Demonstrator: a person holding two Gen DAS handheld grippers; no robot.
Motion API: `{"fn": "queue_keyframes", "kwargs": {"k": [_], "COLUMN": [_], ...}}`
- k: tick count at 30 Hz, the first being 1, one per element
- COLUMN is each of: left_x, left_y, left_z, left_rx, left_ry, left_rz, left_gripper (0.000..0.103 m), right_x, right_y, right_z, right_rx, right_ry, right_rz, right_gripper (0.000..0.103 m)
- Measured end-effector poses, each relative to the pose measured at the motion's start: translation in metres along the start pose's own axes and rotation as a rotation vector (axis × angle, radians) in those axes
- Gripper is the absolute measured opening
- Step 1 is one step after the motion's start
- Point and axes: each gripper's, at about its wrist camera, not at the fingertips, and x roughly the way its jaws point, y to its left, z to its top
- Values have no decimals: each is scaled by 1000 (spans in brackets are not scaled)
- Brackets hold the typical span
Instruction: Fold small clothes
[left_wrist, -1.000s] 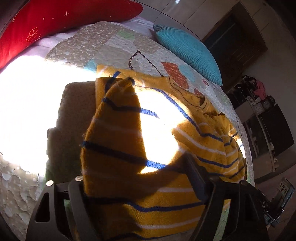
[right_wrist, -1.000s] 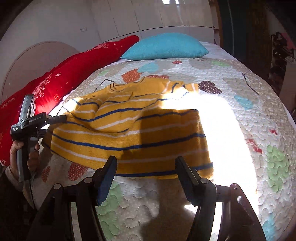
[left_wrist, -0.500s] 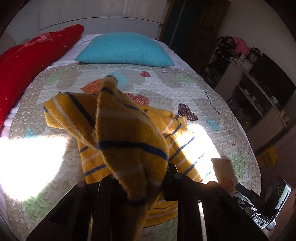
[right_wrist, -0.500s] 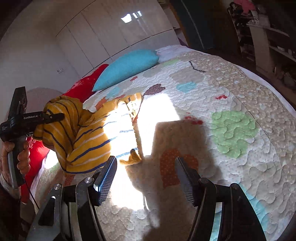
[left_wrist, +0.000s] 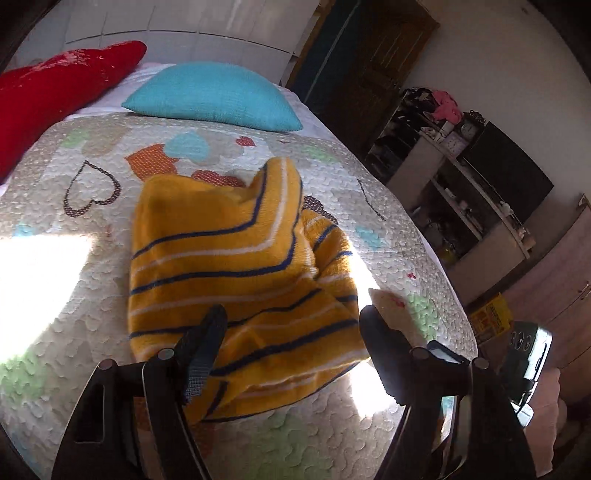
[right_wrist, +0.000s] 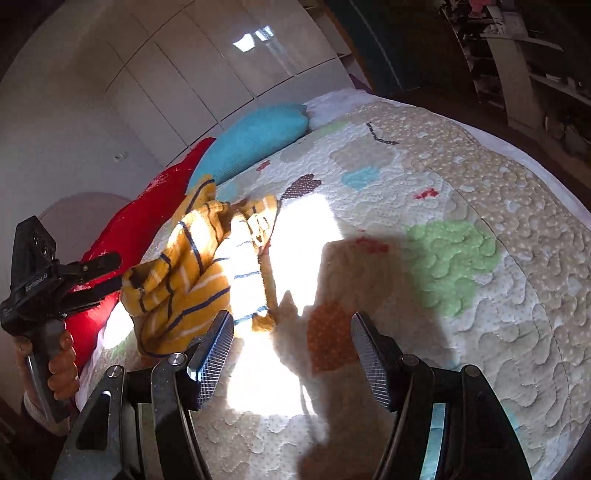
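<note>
While one sweater (left_wrist: 236, 273) is the only garment here, it lies bunched on the quilt (left_wrist: 66, 332), a thick yellow knit with thin navy and white stripes, one flap standing up in a peak at its far side. Two grippers hover at its near edge: the left gripper (left_wrist: 291, 339) has its fingers spread wide apart with nothing between them, the left finger (left_wrist: 205, 343) over the sweater's hem; the right gripper (right_wrist: 291, 350) is likewise spread and empty, just right of the sweater over bare quilt. From the right wrist view the sweater is a crumpled heap (right_wrist: 195, 266) with the left gripper (right_wrist: 92, 273) beside it, held in a hand (right_wrist: 61, 358).

Beyond the sweater lie two pillows: a teal one (left_wrist: 214, 96), ribbed and oval, and a long red one (left_wrist: 55, 96) to its left. Under the sweater, the quilt is pale, stitched in wavy puffs, with coloured heart patches and bright sun patches. Behind the pillows stands a white panelled wall (left_wrist: 177, 22); right of the sweater, off the bed, are dark cluttered shelves (left_wrist: 461, 177).
</note>
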Motion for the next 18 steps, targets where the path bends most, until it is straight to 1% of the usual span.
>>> {"fn": "queue_keyframes", "kwargs": {"k": [3, 5, 7, 10, 11, 12, 13, 14, 15, 16, 18], "left_x": [-25, -39, -48, -52, -51, -51, -52, -53, -54, -55, -58], "left_y": [21, 37, 54, 73, 78, 84, 87, 89, 91, 91, 91], "left_z": [-17, -30, -44, -59, -62, -65, -69, -72, -73, -74, -75], "left_rx": [0, -21, -58, -115, -133, -147, -158, -166, -169, -167, -153], "left_ry": [-41, -56, -61, -53, -47, -40, -34, -29, -26, -27, -38], "left_rz": [91, 118, 125, 120, 121, 125, 129, 132, 135, 138, 144], "left_gripper": [73, 73, 73, 73, 73, 73, 73, 73, 73, 73, 73], "right_x": [7, 12, 22, 54, 68, 86, 108, 129, 145, 151, 135], "right_y": [43, 78, 111, 141, 146, 151, 153, 149, 144, 133, 112], "right_z": [14, 22, 29, 37, 38, 37, 35, 31, 27, 27, 38], "right_rx": [-85, -182, -278, -326, -336, -360, -386, -393, -384, -351, -250], "right_ry": [-25, -43, -51, -15, 10, 56, 122, 189, 254, 289, 244], "right_rz": [77, 104, 116, 119, 119, 95, 34, -29, -41, -12, 88], "right_gripper": [74, 76, 79, 79, 79, 79, 73, 59, 25, 23, 16]}}
